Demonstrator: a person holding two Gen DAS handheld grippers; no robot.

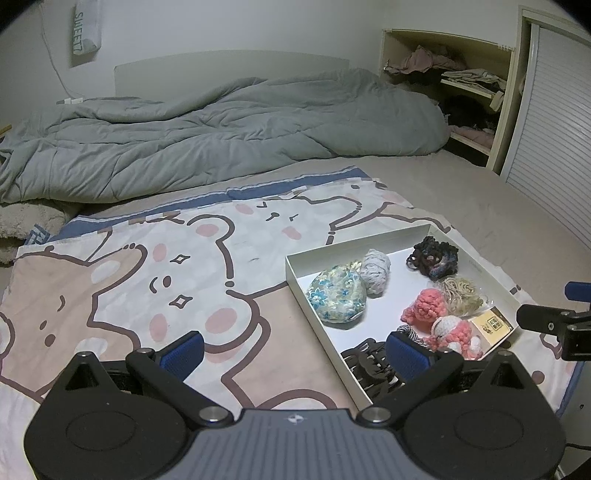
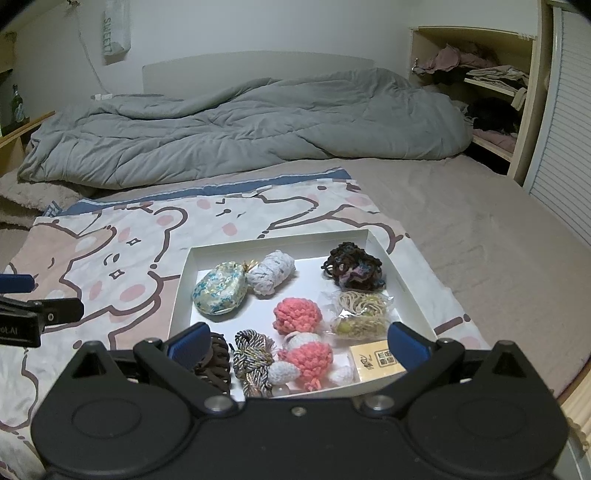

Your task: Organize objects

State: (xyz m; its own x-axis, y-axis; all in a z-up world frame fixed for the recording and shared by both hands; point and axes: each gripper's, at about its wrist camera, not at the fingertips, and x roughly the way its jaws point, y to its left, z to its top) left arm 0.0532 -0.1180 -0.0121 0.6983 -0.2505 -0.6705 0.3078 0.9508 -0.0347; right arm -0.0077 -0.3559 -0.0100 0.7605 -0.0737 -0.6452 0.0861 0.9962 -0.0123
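A white shallow box (image 2: 184,280) (image 1: 295,273) lies on a cartoon bear cloth (image 1: 147,280) on the bed. It holds a floral pouch (image 2: 219,288) (image 1: 338,297), a grey yarn ball (image 2: 271,277), a dark scrunchie (image 2: 352,271), pink crochet toys (image 2: 297,315), bagged hair ties (image 2: 364,314), a braided cord (image 2: 253,356), a brown hair claw (image 2: 218,363) and a yellow card (image 2: 376,360). My left gripper (image 1: 295,350) is open and empty over the box's left front edge. My right gripper (image 2: 295,341) is open and empty above the box's front.
A rumpled grey duvet (image 2: 240,129) fills the back of the bed. Shelves with clothes (image 2: 491,92) and a slatted door (image 2: 569,147) stand at the right. A paper bag (image 2: 116,29) hangs on the wall. The bed's edge is at the right front.
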